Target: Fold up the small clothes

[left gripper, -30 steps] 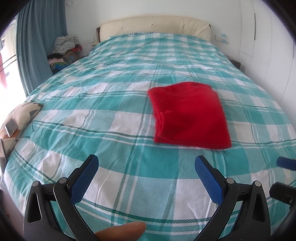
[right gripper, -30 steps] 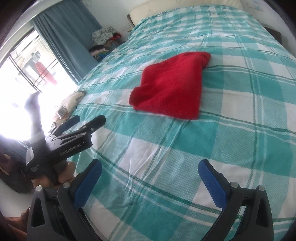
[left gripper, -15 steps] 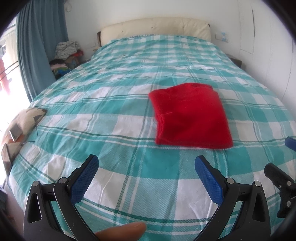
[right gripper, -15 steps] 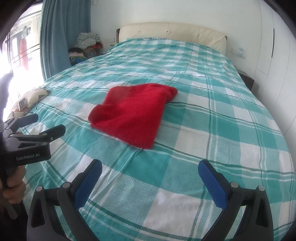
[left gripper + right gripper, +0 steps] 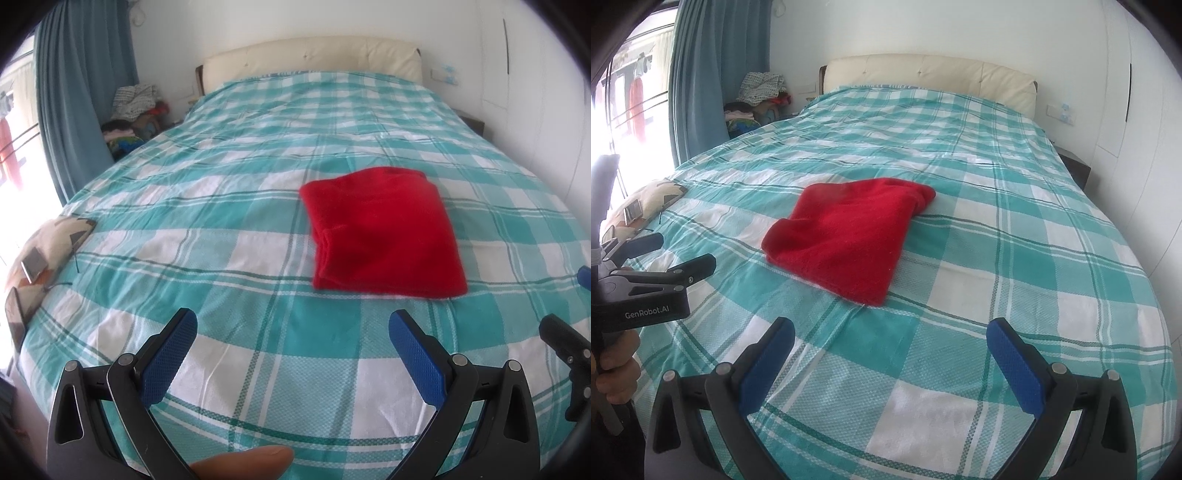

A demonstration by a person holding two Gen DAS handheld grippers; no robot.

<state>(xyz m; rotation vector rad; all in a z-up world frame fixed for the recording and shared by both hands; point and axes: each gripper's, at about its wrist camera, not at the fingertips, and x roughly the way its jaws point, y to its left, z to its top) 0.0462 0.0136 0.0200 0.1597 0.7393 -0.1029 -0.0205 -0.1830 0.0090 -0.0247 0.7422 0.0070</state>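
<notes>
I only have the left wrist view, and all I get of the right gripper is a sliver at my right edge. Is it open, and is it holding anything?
Observer: The right gripper is open and empty. It hangs over the checked bedspread, short of the folded red garment.
Operator: Good. How is my own gripper being held? I see just a fingertip at the bottom of my frame.
Observer: In the right wrist view, a hand is wrapped around the handle of the left gripper, below its GenRobot.AI label.
</notes>
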